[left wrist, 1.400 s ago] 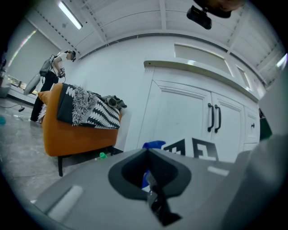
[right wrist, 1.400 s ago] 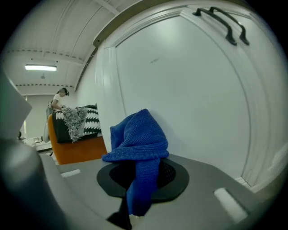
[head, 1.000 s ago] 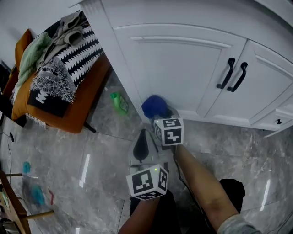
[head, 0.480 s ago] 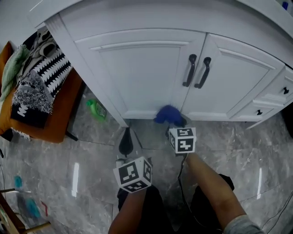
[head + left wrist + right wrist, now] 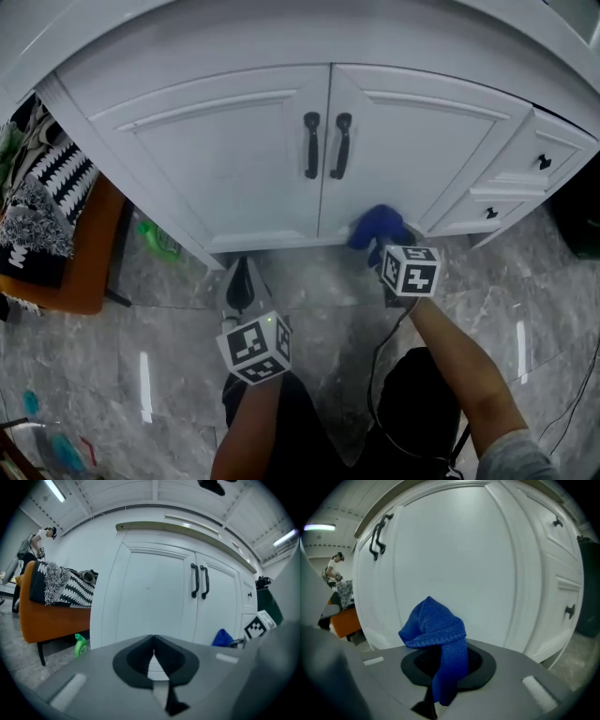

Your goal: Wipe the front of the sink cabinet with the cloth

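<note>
Head view: right gripper (image 5: 382, 246) pinches the blue cloth (image 5: 375, 225) against the sink cabinet (image 5: 234, 159) door's bottom edge at 3 o'clock, ready for wiping. Left gripper (image 5: 241, 277) is closed and empty, parked at 8 o'clock.

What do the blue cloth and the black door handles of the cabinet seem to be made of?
The blue cloth looks like microfibre or a similar knit: fine ribbed weave, soft folds. The door handles look like metal in a matte black finish, slim and dull; coated plastic cannot be excluded.
</note>
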`<act>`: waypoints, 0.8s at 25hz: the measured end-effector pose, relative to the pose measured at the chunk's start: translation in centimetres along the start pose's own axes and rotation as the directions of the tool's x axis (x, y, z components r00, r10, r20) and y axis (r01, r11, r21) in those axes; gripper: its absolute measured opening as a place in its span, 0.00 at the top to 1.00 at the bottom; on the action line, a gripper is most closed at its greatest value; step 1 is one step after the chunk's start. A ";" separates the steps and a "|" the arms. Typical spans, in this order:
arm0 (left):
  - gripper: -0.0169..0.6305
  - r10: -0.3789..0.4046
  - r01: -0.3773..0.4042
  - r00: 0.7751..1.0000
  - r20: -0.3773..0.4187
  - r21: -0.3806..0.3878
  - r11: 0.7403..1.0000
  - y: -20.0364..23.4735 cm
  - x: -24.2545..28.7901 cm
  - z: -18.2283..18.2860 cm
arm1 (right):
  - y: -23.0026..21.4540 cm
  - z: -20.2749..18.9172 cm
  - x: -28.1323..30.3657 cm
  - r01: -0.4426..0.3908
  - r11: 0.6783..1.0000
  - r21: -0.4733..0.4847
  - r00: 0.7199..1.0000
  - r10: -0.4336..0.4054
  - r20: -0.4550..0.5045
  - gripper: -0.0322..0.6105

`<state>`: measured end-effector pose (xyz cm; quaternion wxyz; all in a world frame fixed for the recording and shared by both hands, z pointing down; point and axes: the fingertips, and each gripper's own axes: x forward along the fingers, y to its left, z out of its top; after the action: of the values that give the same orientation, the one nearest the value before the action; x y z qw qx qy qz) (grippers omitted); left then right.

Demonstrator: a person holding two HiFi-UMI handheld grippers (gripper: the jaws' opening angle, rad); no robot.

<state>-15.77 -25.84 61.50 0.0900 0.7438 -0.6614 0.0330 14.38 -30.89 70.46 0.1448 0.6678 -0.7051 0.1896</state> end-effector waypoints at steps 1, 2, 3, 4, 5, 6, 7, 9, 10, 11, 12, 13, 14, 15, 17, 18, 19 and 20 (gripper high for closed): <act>0.96 -0.005 0.005 1.000 -0.006 0.000 1.000 -0.4 0.1 -0.2 | -1.8 0.1 -0.5 0.036 0.999 0.023 0.999 -0.036 0.003 0.84; 0.96 -0.011 0.011 1.000 -0.013 0.001 1.000 -0.8 0.3 -0.3 | -3.6 0.0 -0.9 0.070 0.996 0.051 0.998 -0.070 0.003 0.84; 0.96 -0.018 0.018 1.000 -0.016 0.005 1.000 -1.3 0.5 -0.4 | -5.3 0.1 -1.3 0.102 0.991 0.082 0.995 -0.103 0.002 0.84; 0.96 -0.025 0.026 1.000 -0.015 0.013 1.000 -1.7 0.8 -0.3 | -6.9 0.2 -1.5 0.127 0.986 0.111 0.992 -0.128 0.003 0.84; 0.96 -0.032 0.033 0.999 -0.012 0.025 0.999 -2.1 1.2 -0.2 | -8.2 0.4 -1.6 0.137 0.982 0.130 0.990 -0.139 0.005 0.84; 0.96 -0.039 0.039 0.999 -0.013 0.038 0.999 -2.5 1.5 -0.2 | -9.1 0.6 -1.8 0.136 0.982 0.132 0.990 -0.139 0.009 0.84; 0.96 -0.045 0.046 0.999 -0.019 0.051 0.998 -2.8 1.6 -0.3 | -9.9 0.7 -2.2 0.141 0.983 0.116 0.989 -0.144 0.016 0.84; 0.96 -0.062 0.065 0.997 -0.044 0.072 0.995 -3.5 1.7 -0.9 | -11.6 1.1 -4.1 0.188 0.980 0.064 0.981 -0.191 0.043 0.85; 0.96 -0.068 0.072 0.996 -0.055 0.080 0.994 -3.6 1.8 -1.2 | -12.6 1.7 -4.9 0.205 0.978 0.045 0.976 -0.208 0.065 0.84; 0.96 -0.071 0.076 0.996 -0.062 0.086 0.993 -3.8 1.9 -1.3 | -13.4 2.4 -5.7 0.215 0.976 0.029 0.972 -0.216 0.090 0.85; 0.96 -0.074 0.080 0.995 -0.066 0.089 0.993 -3.9 2.0 -1.4 | -14.0 3.3 -6.3 0.218 0.976 0.006 0.970 -0.217 0.112 0.84; 0.96 -0.079 0.085 0.995 -0.065 0.092 0.992 -4.1 2.0 -1.4 | -14.4 4.1 -6.8 0.215 0.976 -0.022 0.969 -0.210 0.127 0.84; 0.96 -0.089 0.094 0.994 -0.060 0.096 0.991 -4.3 2.1 -1.3 | -14.5 4.8 -7.3 0.205 0.978 -0.051 0.971 -0.196 0.135 0.84; 0.96 -0.106 0.111 0.993 -0.053 0.107 0.988 -4.8 2.1 -1.1 | -14.3 5.4 -7.9 0.189 0.979 -0.072 0.974 -0.177 0.141 0.84; 0.96 -0.160 0.162 0.987 -0.026 0.165 0.973 -5.9 1.5 -0.4 | -13.7 6.5 -9.3 0.154 0.984 -0.093 0.978 -0.139 0.156 0.84; 0.96 -0.187 0.186 0.982 -0.013 0.210 0.960 -6.5 1.2 0.0 | -13.3 7.1 -10.2 0.139 0.985 -0.101 0.978 -0.120 0.171 0.84; 0.96 -0.209 0.203 0.978 -0.006 0.253 0.946 -7.0 0.8 0.3 | -12.9 7.9 -11.2 0.124 0.986 -0.110 0.976 -0.101 0.191 0.84; 0.96 -0.225 0.216 0.974 0.000 0.282 0.935 -7.3 0.4 0.8 | -12.5 8.9 -12.2 0.110 0.987 -0.121 0.973 -0.081 0.218 0.84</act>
<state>-8.52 -25.61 60.13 -0.0237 0.8188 -0.5640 0.1042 28.06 -24.60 57.94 0.1218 0.7063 -0.6945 0.0630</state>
